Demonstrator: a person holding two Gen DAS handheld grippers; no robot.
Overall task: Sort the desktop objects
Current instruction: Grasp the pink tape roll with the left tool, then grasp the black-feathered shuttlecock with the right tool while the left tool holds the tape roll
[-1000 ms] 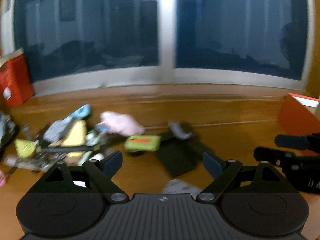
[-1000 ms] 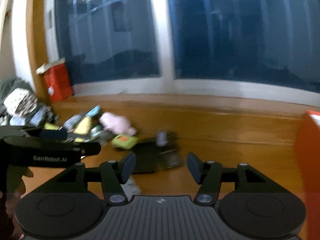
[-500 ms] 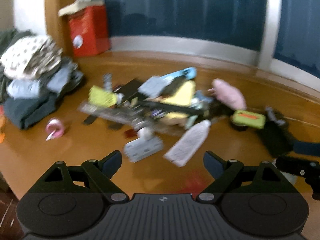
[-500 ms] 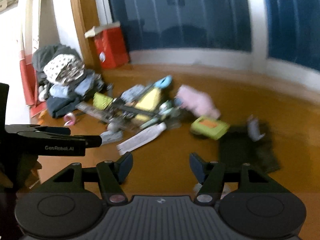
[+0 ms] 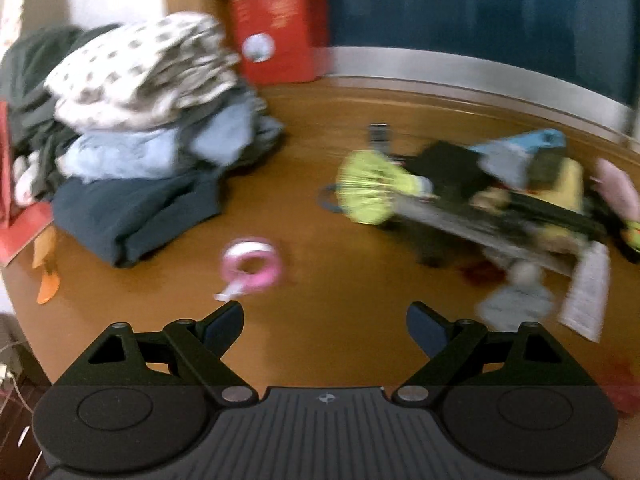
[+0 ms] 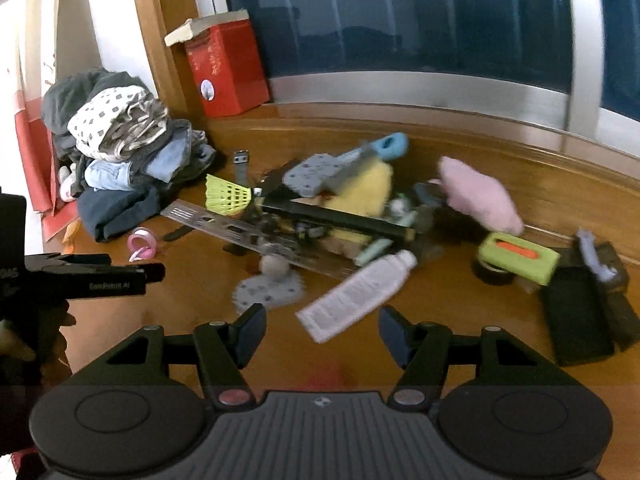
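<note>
Both your views have swung left since a second ago, off the window and onto the clutter pile (image 6: 320, 208). Left of that pile sit the folded clothes (image 6: 120, 152), then the pink tape roll (image 5: 252, 266). Your left gripper (image 5: 324, 320) gapes wide and empty near the roll. Right of it, your right gripper (image 6: 322, 330) stands partly open, holding nothing, its tips just short of the white tube (image 6: 356, 294) at the pile's near edge.
</note>
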